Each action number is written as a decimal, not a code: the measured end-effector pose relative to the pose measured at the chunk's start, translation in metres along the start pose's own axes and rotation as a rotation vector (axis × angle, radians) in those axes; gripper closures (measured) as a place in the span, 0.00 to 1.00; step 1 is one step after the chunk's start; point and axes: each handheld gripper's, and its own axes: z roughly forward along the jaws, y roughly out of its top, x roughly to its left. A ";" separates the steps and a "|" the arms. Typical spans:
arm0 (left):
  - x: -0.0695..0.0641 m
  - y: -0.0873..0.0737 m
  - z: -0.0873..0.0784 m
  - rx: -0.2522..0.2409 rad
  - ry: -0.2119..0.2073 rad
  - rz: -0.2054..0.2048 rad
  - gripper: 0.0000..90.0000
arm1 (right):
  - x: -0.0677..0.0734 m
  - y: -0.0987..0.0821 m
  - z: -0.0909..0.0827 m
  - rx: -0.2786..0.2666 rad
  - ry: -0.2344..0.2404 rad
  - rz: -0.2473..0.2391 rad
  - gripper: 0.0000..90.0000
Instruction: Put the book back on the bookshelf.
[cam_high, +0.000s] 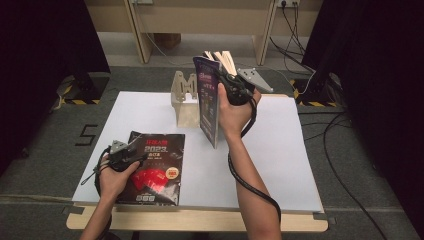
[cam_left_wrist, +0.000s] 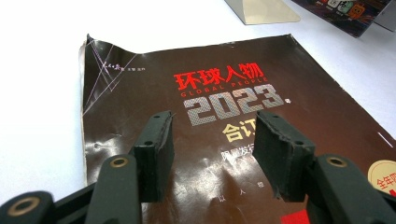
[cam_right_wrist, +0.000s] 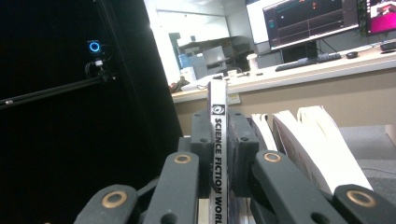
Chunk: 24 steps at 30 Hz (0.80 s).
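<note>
The right gripper (cam_high: 227, 75) is clamped on the spine edge of a magazine (cam_high: 207, 97), holding it upright above the white table (cam_high: 280, 150), just beside the wooden rack (cam_high: 182, 95); in the right gripper view its pads (cam_right_wrist: 240, 154) press both sides of the spine (cam_right_wrist: 218, 140), loose pages fanning to the right. The left gripper (cam_left_wrist: 212, 149) hovers with jaws parted, gripping nothing, directly over a dark magazine (cam_left_wrist: 224, 116) lying flat near the table's front left corner.
</note>
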 end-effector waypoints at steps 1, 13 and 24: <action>0.000 0.000 0.000 0.000 0.000 0.000 0.52 | 0.000 0.000 0.000 0.001 0.001 0.001 0.93; 0.000 0.000 0.000 0.002 0.000 0.000 0.52 | 0.000 0.001 0.006 0.002 -0.004 -0.004 0.93; 0.000 0.000 0.000 -0.002 -0.001 0.000 0.52 | 0.000 0.001 0.012 0.000 -0.013 -0.014 0.93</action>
